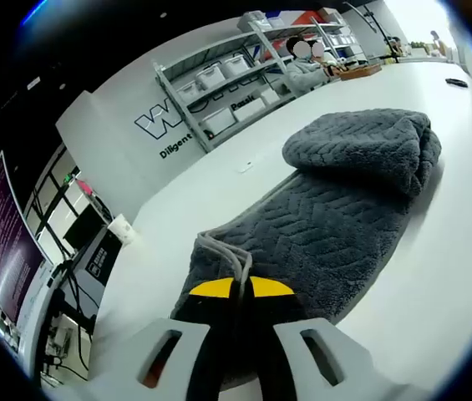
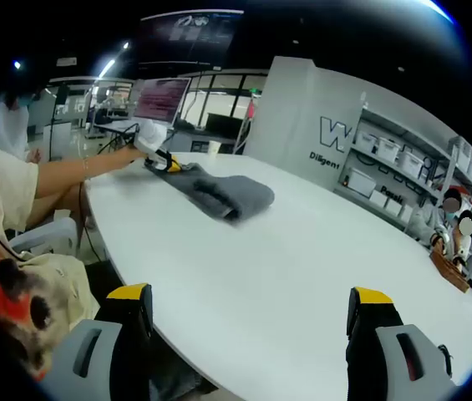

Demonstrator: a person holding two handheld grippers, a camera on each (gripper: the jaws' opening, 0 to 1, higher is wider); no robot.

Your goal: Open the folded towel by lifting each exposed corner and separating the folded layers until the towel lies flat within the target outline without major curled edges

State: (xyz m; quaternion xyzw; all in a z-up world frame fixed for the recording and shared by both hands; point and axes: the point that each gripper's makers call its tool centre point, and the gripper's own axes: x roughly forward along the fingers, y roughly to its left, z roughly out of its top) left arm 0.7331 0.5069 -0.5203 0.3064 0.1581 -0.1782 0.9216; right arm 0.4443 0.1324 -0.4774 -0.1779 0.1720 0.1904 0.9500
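In the left gripper view the left gripper [image 1: 241, 288] has its two yellow-tipped jaws pressed together on the near corner of the grey towel [image 1: 336, 200], with the pale piped edge of that corner pinched between the tips and bunched just ahead of them. From this pinch the towel runs away from the jaws across the white table [image 1: 436, 276], its textured pile lying flat for the first stretch and then rising into a thick folded roll at the far end, well ahead of the tips and slightly to their right. The right gripper [image 2: 252, 305] sits low at the near edge of the table in its own view, with its jaws spread wide and nothing between them but bare tabletop [image 2: 302, 251]. From there the towel [image 2: 223, 192] lies well ahead and to the left of the open jaws, far out of their reach, still folded into a compact bundle. At its far left end the left gripper [image 2: 167, 164] is seen, held by a person's outstretched arm [image 2: 77, 177], its yellow tips touching the towel's corner. Shelving with white bins [image 2: 386, 171] stands beyond the table, to the right.
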